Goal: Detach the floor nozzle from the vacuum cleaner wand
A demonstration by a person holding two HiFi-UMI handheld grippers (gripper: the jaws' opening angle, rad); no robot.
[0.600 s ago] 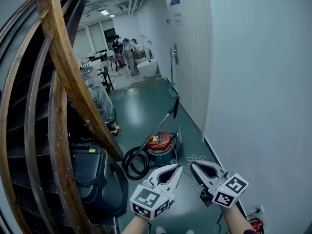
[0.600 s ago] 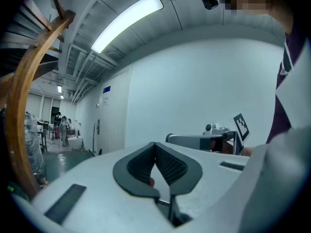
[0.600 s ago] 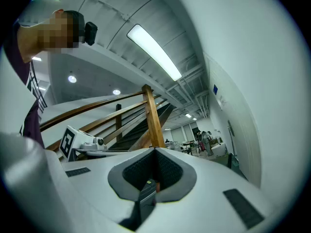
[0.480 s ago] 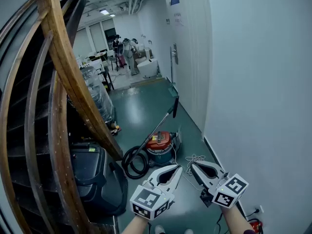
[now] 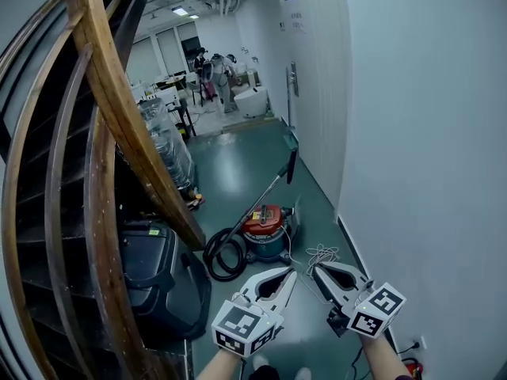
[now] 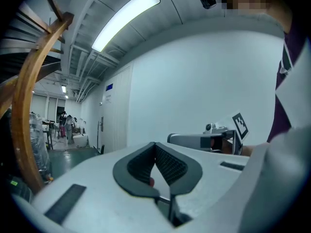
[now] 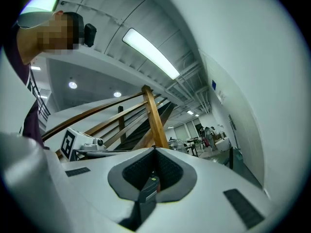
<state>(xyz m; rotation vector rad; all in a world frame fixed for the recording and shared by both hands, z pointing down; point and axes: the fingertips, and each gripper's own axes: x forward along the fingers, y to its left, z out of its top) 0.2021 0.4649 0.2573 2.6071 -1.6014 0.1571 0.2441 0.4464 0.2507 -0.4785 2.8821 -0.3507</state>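
Approaching the vacuum cleaner [image 5: 266,229], which sits on the floor [image 5: 238,169] by the wall [image 5: 412,133], wand [image 5: 269,192] propped upward. View has edged slightly nearer. Left tool [image 5: 290,274] and right tool [image 5: 314,267] both closed, empty; detachment not begun.

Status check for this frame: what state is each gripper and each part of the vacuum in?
left gripper: shut, empty
right gripper: shut, empty
vacuum canister: standing on the floor
hose: looped on the floor beside it
wand: slanting upward, untouched
cord: lying loose on floor
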